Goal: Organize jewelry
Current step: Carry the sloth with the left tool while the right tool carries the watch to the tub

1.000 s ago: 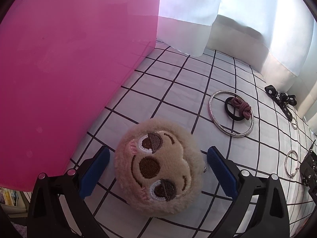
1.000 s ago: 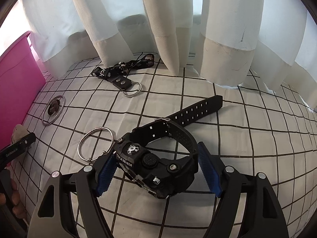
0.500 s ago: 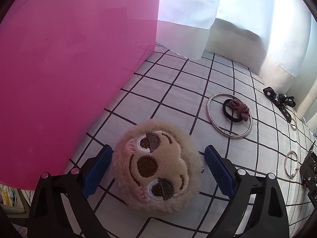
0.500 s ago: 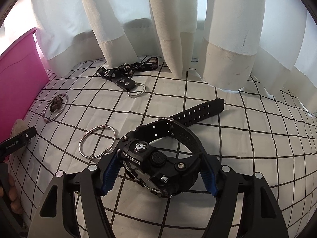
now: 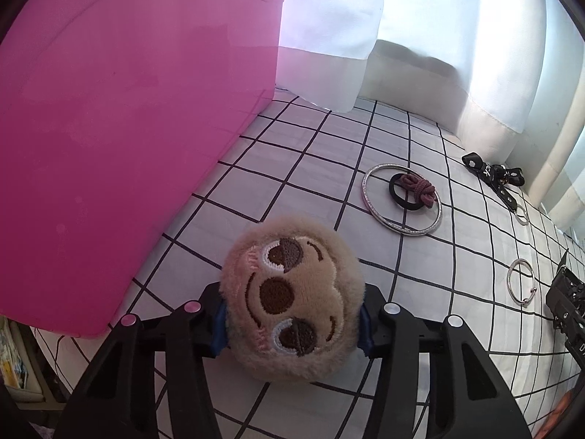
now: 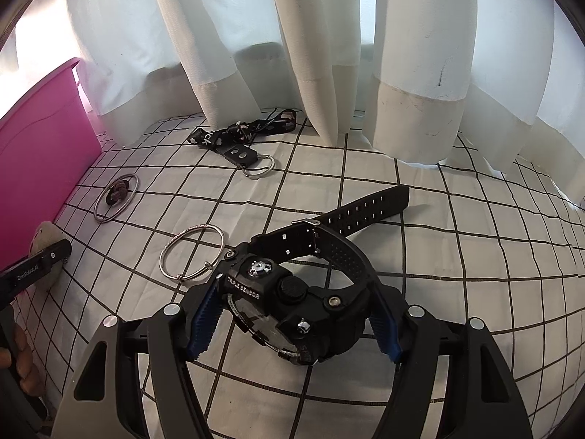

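My left gripper has its blue-padded fingers pressed into both sides of a round tan plush sloth-face charm, which sits on the white cloth with a black grid. Just to the left of those fingers rises the wall of a pink plastic bin, close enough to crowd that side. Ahead and to the right lies a thin silver bangle with a black hair tie knotted in maroon cord inside it, and farther right a smaller silver ring bracelet. A black printed strap with a metal ring lies beyond, near the white curtains. My right gripper has its fingers close against a chunky black digital wristwatch, but I cannot tell whether both pads actually bear on the case. The watch lies between them, its perforated band running ahead and to the right. The small ring bracelet sits just ahead-left of these fingers, and the left gripper shows at the far left edge.
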Available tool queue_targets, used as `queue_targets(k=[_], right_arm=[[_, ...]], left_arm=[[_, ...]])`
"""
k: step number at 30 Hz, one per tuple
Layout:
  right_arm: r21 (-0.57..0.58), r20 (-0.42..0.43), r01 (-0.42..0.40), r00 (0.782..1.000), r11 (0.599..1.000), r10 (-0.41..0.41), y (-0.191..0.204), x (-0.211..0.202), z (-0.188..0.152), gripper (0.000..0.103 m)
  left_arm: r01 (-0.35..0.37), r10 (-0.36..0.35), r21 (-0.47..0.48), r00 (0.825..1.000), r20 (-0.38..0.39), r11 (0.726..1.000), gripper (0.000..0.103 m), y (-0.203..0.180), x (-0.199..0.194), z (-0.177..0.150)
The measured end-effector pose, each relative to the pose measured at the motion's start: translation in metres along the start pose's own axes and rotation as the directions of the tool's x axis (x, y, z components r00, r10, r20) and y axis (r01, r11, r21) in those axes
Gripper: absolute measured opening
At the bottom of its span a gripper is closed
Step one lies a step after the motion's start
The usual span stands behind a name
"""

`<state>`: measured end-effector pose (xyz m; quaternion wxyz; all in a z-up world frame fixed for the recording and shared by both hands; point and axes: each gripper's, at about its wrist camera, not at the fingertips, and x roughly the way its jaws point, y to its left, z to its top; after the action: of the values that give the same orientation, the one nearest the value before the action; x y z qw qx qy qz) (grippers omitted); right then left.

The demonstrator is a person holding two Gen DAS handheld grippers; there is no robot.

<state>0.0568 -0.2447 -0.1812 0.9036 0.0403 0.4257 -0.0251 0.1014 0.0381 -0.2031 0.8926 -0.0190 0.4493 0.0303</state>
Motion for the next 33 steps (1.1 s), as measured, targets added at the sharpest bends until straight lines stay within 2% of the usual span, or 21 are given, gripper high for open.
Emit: queue_targets(k=[16, 33], right_arm=[[0.0, 0.018, -0.023, 1.0, 1.0, 0.023, -0.004, -0.044, -0.008, 0.067], [-0.062, 0.057, -0.094, 0.994, 0.994, 0.097, -0.009, -0.138, 0.002, 0.067]], left_arm=[[0.048, -0.047, 0.046, 0.999, -0.02, 0.998, 0.051, -0.015, -0.043, -0.015], [0.077, -0.078, 0.047, 0.997, 0.028, 0.996, 0.051, -0.029, -0.149, -0.003]])
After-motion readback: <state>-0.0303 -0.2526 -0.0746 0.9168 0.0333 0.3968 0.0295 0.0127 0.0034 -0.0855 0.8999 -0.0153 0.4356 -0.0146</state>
